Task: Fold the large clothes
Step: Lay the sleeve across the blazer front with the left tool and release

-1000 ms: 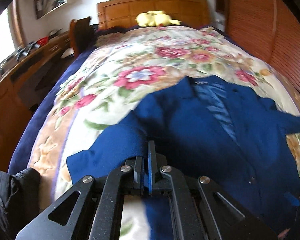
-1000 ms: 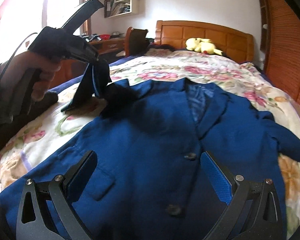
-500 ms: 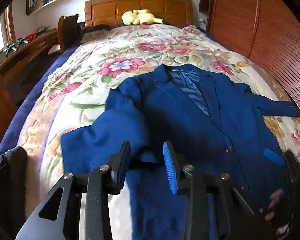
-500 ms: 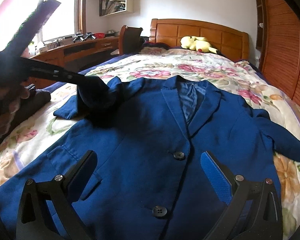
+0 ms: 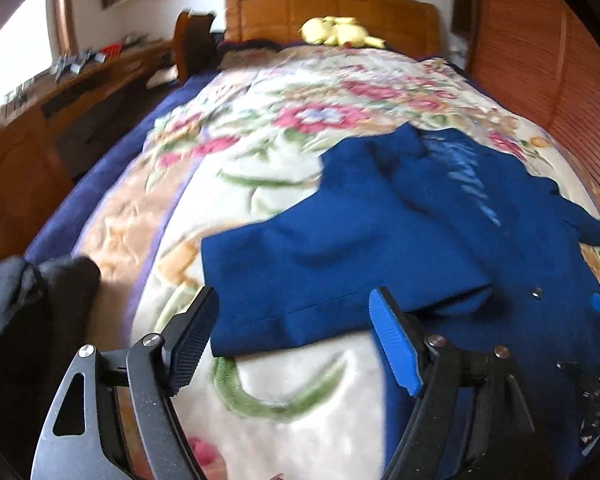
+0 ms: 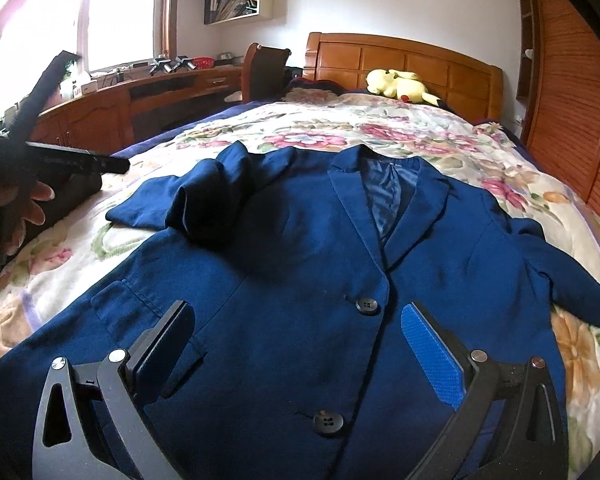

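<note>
A dark blue jacket (image 6: pixel 300 240) lies front up on the flowered bedspread (image 6: pixel 380 128), buttoned, collar toward the headboard. Its left sleeve (image 5: pixel 320 264) lies bent outward across the blanket, bunched near the shoulder (image 6: pixel 204 196). My left gripper (image 5: pixel 292 296) hovers just short of the sleeve's cuff. Its jaws are opening, and the pads press on nothing. In the right wrist view, a hand holds the left gripper (image 6: pixel 80 160) at the bed's left side. My right gripper (image 6: pixel 296 308) stands wide open low over the jacket's front, near the upper button (image 6: pixel 367 306).
A yellow plush toy (image 6: pixel 400 84) lies by the wooden headboard (image 6: pixel 420 60). A wooden desk (image 6: pixel 120 108) and a chair (image 6: pixel 266 68) stand left of the bed, and slatted wooden doors (image 6: pixel 572 120) stand to the right. Dark clothing (image 5: pixel 28 300) lies at the bed's near left edge.
My left gripper, shut on the raised sleeve before, has opened and let it go. The sleeve now lies on the bed, and the gripper has drawn back and lower. The right gripper has kept still.
</note>
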The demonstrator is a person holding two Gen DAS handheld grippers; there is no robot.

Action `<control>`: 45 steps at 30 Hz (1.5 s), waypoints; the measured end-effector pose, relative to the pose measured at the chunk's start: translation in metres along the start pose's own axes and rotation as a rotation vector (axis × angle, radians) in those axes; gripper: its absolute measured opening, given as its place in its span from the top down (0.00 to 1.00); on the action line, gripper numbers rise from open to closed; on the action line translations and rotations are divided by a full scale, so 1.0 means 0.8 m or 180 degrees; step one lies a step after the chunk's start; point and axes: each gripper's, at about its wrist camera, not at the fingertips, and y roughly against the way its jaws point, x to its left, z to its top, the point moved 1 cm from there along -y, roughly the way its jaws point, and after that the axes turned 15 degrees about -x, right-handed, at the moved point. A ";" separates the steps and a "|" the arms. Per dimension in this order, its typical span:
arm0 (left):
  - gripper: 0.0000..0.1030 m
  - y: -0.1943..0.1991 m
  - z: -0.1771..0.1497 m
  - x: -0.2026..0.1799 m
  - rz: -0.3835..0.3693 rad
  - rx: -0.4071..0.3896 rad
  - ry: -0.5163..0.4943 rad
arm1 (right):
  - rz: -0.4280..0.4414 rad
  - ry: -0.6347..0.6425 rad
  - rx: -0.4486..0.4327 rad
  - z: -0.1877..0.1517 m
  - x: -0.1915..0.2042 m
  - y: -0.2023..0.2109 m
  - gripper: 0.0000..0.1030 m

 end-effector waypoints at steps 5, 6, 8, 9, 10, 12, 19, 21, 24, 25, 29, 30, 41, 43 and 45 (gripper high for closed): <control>0.24 -0.031 -0.029 0.040 0.0139 0.0138 0.0366 | 0.0016 0.0011 0.0006 -0.001 0.001 0.000 0.00; 0.24 -0.037 -0.034 0.045 0.0161 0.0170 0.0419 | 0.0019 0.0015 0.0014 -0.002 0.001 -0.001 0.00; 0.24 -0.045 -0.041 0.052 0.0192 0.0214 0.0482 | 0.0021 0.0025 0.0022 -0.002 0.002 -0.002 0.00; 0.24 -0.049 -0.045 0.056 0.0211 0.0242 0.0504 | 0.0022 0.0033 0.0029 -0.003 0.002 -0.003 0.00; 0.24 -0.053 -0.048 0.059 0.0226 0.0271 0.0513 | 0.0023 0.0040 0.0035 -0.003 0.003 -0.004 0.00; 0.24 -0.059 -0.054 0.062 0.0235 0.0351 0.0529 | 0.0024 0.0051 0.0046 -0.003 0.004 -0.005 0.00; 0.51 -0.064 -0.066 0.055 0.0069 0.0446 0.0446 | 0.0035 0.0086 0.0029 -0.002 0.003 -0.002 0.00; 0.73 -0.066 -0.061 0.056 0.0038 0.0420 0.0521 | 0.0037 0.0107 0.0022 -0.002 0.005 -0.002 0.00; 0.86 -0.067 -0.044 0.048 0.0014 0.0389 0.0531 | 0.0028 0.0183 -0.0024 0.001 0.009 0.005 0.00; 0.87 -0.062 -0.035 0.041 0.0025 0.0338 0.0510 | 0.0021 0.0188 -0.0042 0.001 0.009 0.008 0.00; 0.88 -0.020 0.009 -0.005 -0.0104 0.0032 0.0335 | 0.0004 0.0239 -0.0055 0.000 0.006 0.025 0.00; 0.88 -0.007 0.022 -0.022 -0.0164 -0.0051 0.0285 | -0.0037 0.0295 -0.0074 0.001 0.004 0.033 0.00; 0.88 0.117 0.100 -0.198 -0.0798 -0.0667 -0.0241 | -0.0455 0.0102 -0.0220 -0.016 -0.080 0.124 0.00; 0.88 0.134 0.101 -0.229 -0.0927 -0.0694 -0.0347 | -0.0500 0.0088 -0.0236 -0.017 -0.087 0.134 0.00; 0.88 0.148 0.102 -0.258 -0.1026 -0.0710 -0.0435 | -0.0533 0.0061 -0.0255 -0.017 -0.094 0.143 0.00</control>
